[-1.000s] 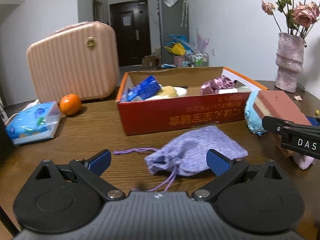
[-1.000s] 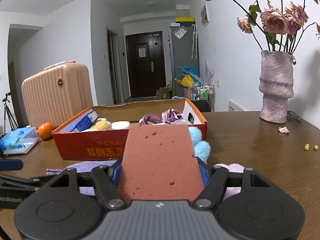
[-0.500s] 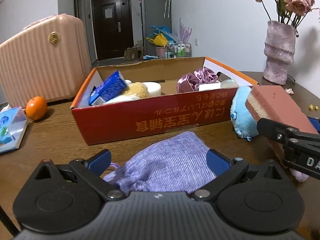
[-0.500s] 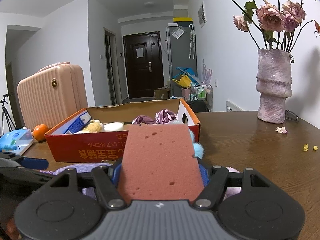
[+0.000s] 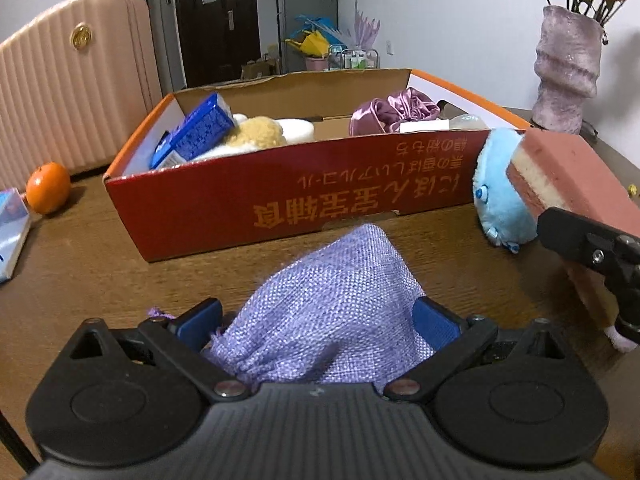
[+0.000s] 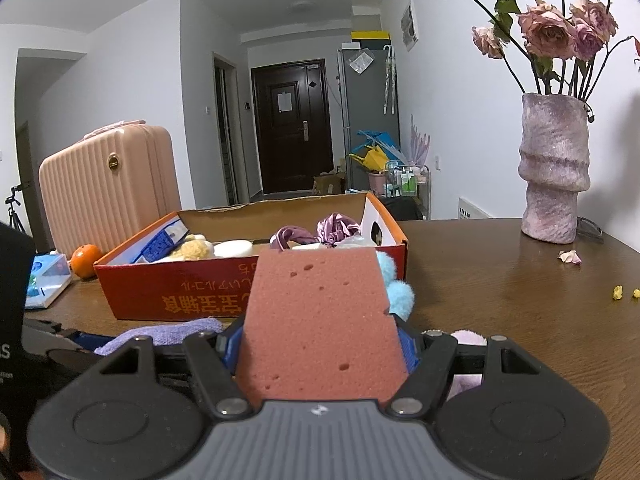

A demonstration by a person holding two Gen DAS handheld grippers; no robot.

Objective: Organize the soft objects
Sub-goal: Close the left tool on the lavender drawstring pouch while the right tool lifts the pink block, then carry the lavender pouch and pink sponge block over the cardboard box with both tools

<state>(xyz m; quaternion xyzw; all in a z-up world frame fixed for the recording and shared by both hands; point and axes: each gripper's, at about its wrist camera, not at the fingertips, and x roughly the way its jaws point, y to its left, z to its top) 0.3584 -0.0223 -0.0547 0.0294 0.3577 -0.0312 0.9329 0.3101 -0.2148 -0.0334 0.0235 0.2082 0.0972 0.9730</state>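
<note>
My left gripper (image 5: 318, 326) is shut on a lilac drawstring pouch (image 5: 336, 300), lifted in front of the red cardboard box (image 5: 280, 204). My right gripper (image 6: 320, 346) is shut on a pink sponge (image 6: 320, 320); the sponge also shows at the right of the left wrist view (image 5: 576, 176). A light blue plush toy (image 5: 500, 200) lies by the box's right corner. The box holds a blue packet (image 5: 196, 132), a tan plush (image 5: 256, 138), a purple satin scrunchie (image 5: 394, 114) and other soft items.
A pink suitcase (image 5: 72, 80) stands at the back left with an orange (image 5: 48, 188) and a tissue pack (image 5: 12, 232) beside it. A vase of dried roses (image 6: 554, 168) stands at the back right. A pale pink soft item (image 6: 468, 338) lies under my right gripper.
My left gripper moved forward over the lilac pouch, closed on it and raised it toward the box. The right gripper kept hold of the sponge and barely moved.
</note>
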